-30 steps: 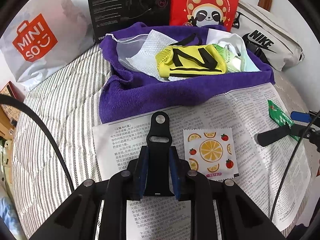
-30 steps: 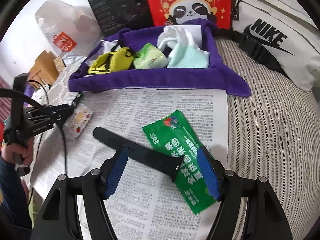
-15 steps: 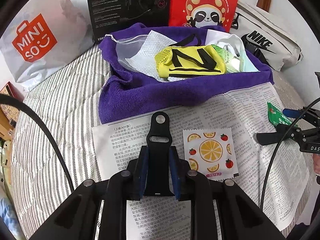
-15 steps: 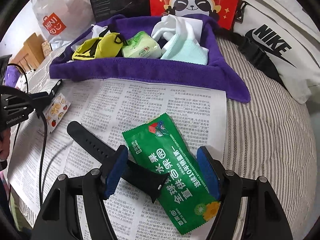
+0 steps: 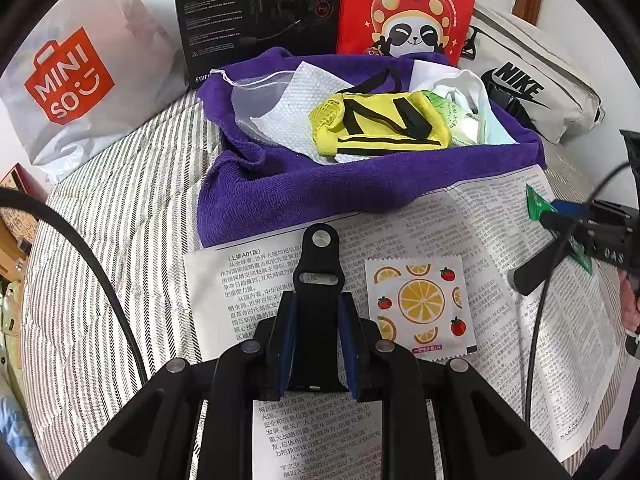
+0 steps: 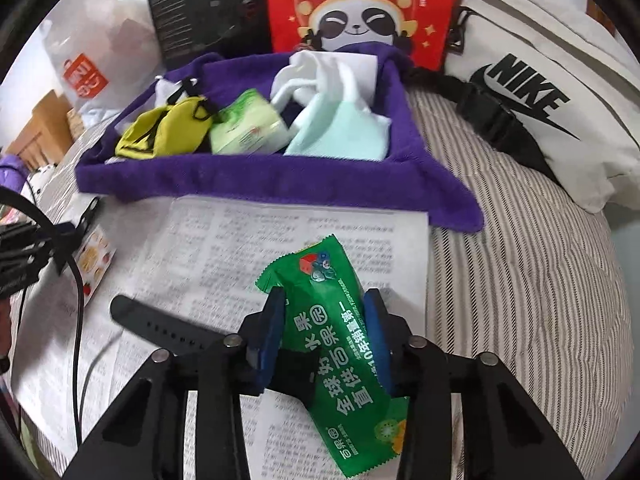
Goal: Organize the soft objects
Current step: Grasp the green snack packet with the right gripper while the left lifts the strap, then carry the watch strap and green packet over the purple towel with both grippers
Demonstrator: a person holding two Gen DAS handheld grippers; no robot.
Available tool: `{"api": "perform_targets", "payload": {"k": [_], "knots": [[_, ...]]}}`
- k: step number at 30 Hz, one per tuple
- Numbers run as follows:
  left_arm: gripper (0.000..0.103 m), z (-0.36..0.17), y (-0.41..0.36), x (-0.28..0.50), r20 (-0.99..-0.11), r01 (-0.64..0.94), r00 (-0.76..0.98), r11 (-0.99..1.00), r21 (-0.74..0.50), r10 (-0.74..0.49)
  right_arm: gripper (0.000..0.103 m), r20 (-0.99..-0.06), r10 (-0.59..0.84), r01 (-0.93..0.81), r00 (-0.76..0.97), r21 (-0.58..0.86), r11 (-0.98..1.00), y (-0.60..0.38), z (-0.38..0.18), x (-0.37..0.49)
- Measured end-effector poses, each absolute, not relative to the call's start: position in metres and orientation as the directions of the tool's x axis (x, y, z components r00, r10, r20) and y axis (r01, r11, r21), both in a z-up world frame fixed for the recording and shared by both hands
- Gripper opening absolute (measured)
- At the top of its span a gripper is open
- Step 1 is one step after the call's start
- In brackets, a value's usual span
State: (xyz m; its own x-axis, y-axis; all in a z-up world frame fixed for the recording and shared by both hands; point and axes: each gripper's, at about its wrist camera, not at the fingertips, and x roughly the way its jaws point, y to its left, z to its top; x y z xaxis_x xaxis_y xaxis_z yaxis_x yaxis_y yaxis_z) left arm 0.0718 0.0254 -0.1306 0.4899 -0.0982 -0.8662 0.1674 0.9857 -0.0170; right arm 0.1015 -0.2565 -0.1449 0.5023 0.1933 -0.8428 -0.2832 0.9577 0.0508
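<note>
My left gripper (image 5: 316,300) is shut on a short black watch strap (image 5: 318,264) that lies on the newspaper (image 5: 500,240). Beside it rests a fruit-print sachet (image 5: 420,304). In the right wrist view my right gripper (image 6: 324,308) straddles a green snack packet (image 6: 328,280); its jaws are closing and the blue pads press the packet's sides, which buckle upward. A longer black strap (image 6: 160,324) runs under the packet to the left. Behind lies a purple towel (image 6: 260,188) holding a yellow mesh bag (image 5: 376,124), a tissue pack (image 6: 248,128) and a mint cloth (image 6: 340,132).
Along the back stand a Miniso bag (image 5: 68,76), a black box (image 5: 256,8) and a red panda bag (image 5: 408,12). A white Nike bag (image 5: 532,92) lies at the right. Striped bedding (image 5: 120,240) surrounds the newspaper.
My right gripper has moved forward and down over the green packet, and its jaws have narrowed onto it. The packet now bulges between the pads. The left gripper has stayed still.
</note>
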Motion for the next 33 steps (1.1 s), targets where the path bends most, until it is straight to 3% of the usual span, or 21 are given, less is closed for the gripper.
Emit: {"api": "perform_targets", "payload": {"k": [5, 10, 14, 33], "knots": [[0.020, -0.130, 0.026, 0.072, -0.866, 0.162, 0.490, 0.986, -0.026, -0.103, 0.023, -0.834, 0.205, -0.272, 0.512, 0.069, 0.960, -0.261, -0.139, 0.101], [0.020, -0.130, 0.029, 0.071, -0.861, 0.146, 0.495, 0.988, -0.052, -0.118, 0.018, -0.832, 0.210, -0.249, 0.514, 0.089, 0.964, -0.270, -0.137, 0.101], [0.020, -0.129, 0.035, 0.071, -0.860, 0.131, 0.487, 0.986, -0.105, -0.156, 0.018, -0.820, 0.218, -0.224, 0.529, 0.112, 0.968, -0.278, -0.131, 0.099], [0.020, -0.103, 0.047, 0.066, -0.841, 0.105, 0.515, 0.986, -0.132, -0.167, 0.017, -0.804, 0.228, -0.228, 0.549, 0.119, 0.966, -0.289, -0.098, 0.111]]}}
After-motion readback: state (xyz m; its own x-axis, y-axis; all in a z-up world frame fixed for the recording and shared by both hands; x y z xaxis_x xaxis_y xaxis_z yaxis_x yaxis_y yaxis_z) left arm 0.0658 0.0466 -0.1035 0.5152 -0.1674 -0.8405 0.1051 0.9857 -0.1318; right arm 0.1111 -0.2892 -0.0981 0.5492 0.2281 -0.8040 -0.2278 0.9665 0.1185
